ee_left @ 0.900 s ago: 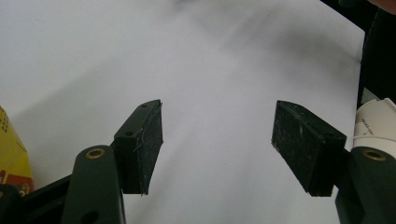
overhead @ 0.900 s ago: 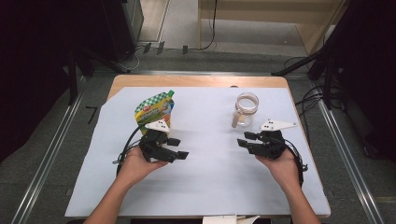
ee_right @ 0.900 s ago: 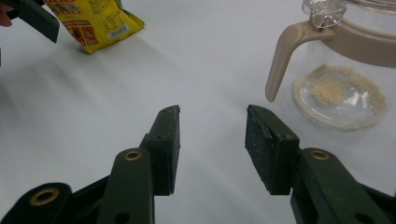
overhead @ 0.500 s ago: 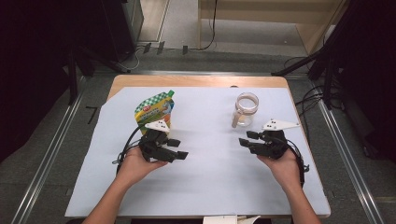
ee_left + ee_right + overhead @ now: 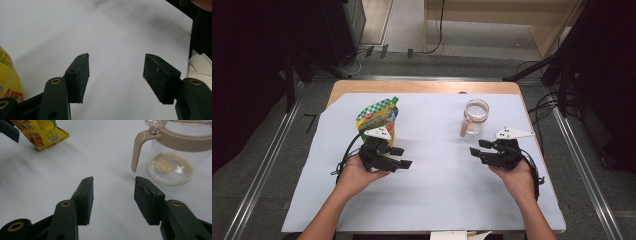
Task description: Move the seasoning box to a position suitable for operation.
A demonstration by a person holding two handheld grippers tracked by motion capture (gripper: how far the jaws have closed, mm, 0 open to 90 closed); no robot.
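Resting low over the white surface, both claws sit much as they did a moment ago, jaws apart and empty: left claw beside the pouch, right claw near the glass jug, neither grasped.
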